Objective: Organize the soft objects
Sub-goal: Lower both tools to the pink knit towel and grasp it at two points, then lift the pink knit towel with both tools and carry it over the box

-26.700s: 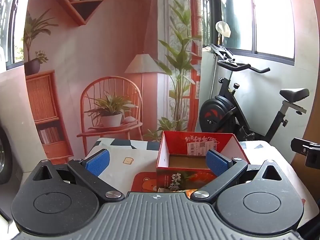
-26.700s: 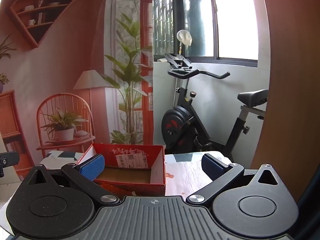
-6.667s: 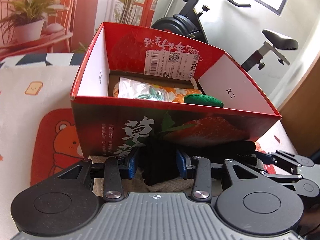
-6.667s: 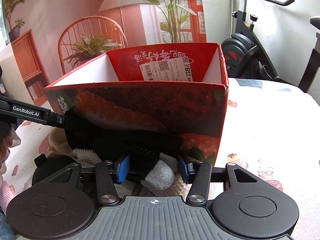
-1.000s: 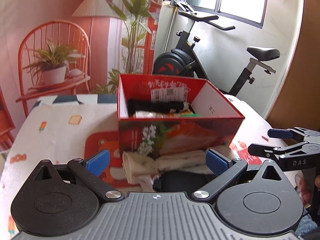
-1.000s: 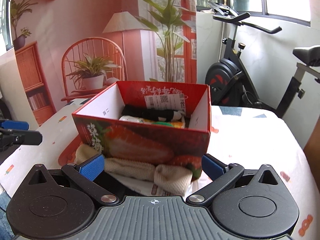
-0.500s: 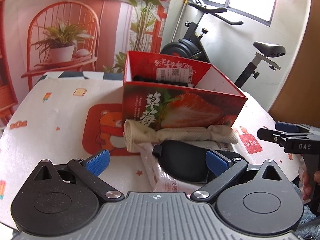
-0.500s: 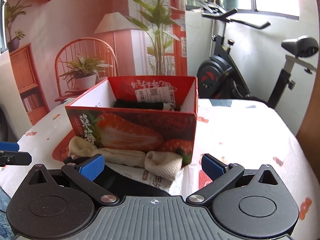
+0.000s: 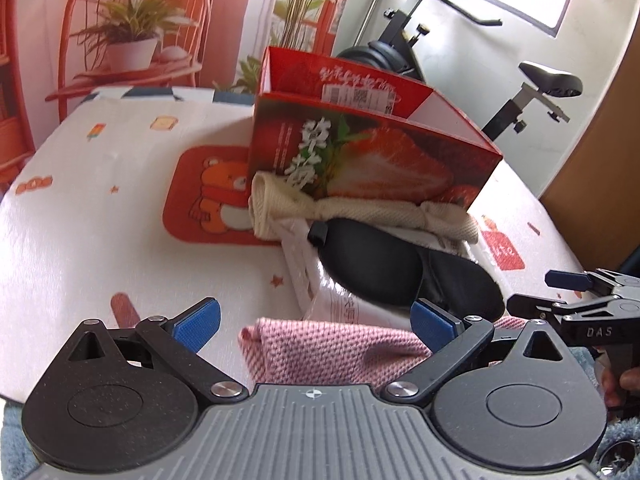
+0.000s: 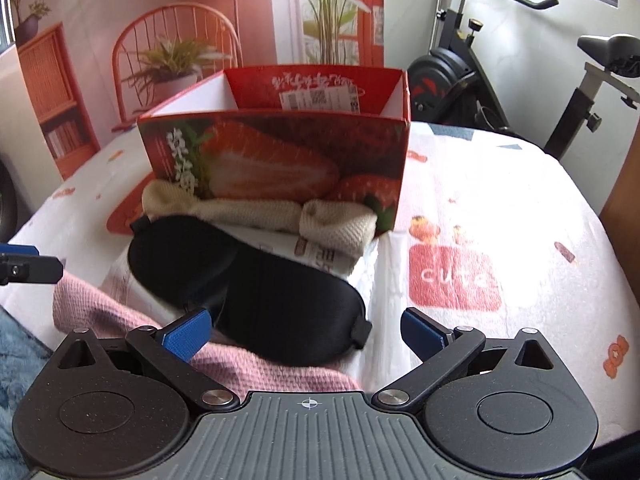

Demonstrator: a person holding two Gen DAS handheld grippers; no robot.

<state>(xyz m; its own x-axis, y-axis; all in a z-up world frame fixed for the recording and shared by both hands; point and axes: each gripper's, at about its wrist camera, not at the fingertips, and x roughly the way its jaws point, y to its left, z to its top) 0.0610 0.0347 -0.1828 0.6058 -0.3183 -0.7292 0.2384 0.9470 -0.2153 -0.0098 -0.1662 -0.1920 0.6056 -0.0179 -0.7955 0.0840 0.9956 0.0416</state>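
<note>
A red strawberry box (image 9: 372, 152) (image 10: 280, 152) stands open on the table; what it holds is hidden from here. In front of it lie a rolled cream cloth (image 9: 360, 208) (image 10: 260, 212), a black eye mask (image 9: 400, 264) (image 10: 248, 276) on a white plastic packet (image 9: 332, 300) (image 10: 320, 256), and nearest a pink knit cloth (image 9: 332, 352) (image 10: 272, 372). My left gripper (image 9: 316, 318) is open above the pink cloth. My right gripper (image 10: 306, 332) (image 9: 552, 290) is wide and its jaws are closing over the mask's end and the pink cloth, pads touching neither.
An orange bear mat (image 9: 208, 196) lies left of the box on the patterned tablecloth (image 10: 500, 208). Blue fluffy fabric (image 10: 16, 344) sits at the table's near edge. An exercise bike (image 10: 480, 68) and a wooden panel (image 9: 600, 120) stand beyond the table.
Both grippers have sunk and tipped down toward the pile in front of the box. The pink cloth has come into view under them, and the box's inside has dropped out of sight.
</note>
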